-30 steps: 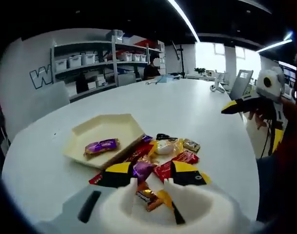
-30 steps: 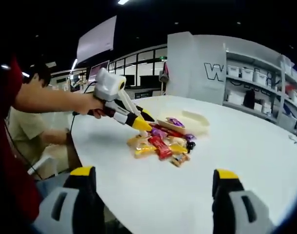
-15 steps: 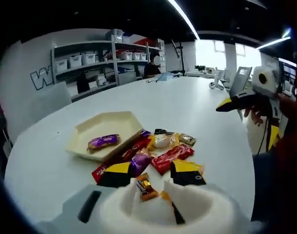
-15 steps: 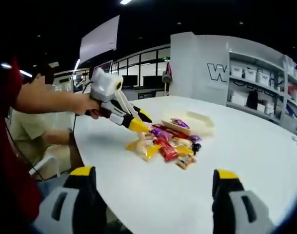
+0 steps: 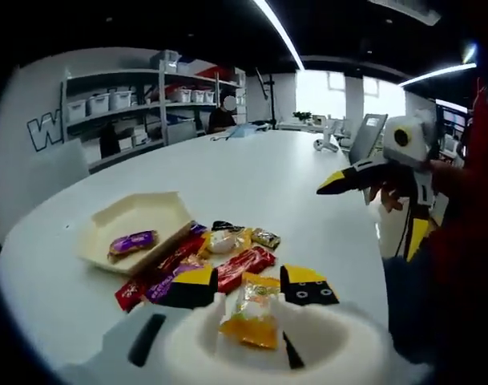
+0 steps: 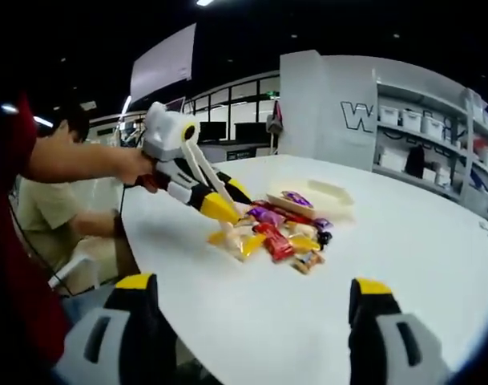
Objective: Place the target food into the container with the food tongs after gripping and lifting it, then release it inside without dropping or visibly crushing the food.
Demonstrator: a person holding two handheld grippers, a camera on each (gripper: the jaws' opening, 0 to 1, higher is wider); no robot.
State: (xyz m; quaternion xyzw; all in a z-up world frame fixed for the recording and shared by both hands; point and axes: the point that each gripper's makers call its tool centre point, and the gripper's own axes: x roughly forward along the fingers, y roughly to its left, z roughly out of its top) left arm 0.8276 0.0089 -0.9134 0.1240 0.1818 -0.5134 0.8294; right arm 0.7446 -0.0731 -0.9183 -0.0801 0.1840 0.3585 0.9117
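A cream hexagonal tray (image 5: pixel 139 212) holds one purple-wrapped candy (image 5: pixel 132 241). Beside it lies a pile of wrapped snacks (image 5: pixel 227 255), with a red wrapper (image 5: pixel 245 265) nearest me. My left gripper (image 5: pixel 252 285) is open, low over the pile's near edge. A yellow-orange packet (image 5: pixel 252 314) lies between its jaws, which stand apart from it. In the right gripper view the left gripper (image 6: pixel 227 200) points down at that packet (image 6: pixel 237 241), with the tray (image 6: pixel 328 195) behind the pile. My right gripper (image 6: pixel 253 282) stands wide open over bare table, well back from the snacks.
The round white table (image 5: pixel 292 184) has free room on all sides of the pile. The right gripper (image 5: pixel 370 204) hovers at the table's right edge, held by a hand. Shelves with boxes (image 5: pixel 123 100) line the far wall. A seated person (image 6: pixel 59 208) is at the table's left edge.
My left gripper has shifted over the pile: an orange candy lay between its jaws before, now the yellow-orange packet does. Its jaw gap is unchanged. The right gripper has barely moved.
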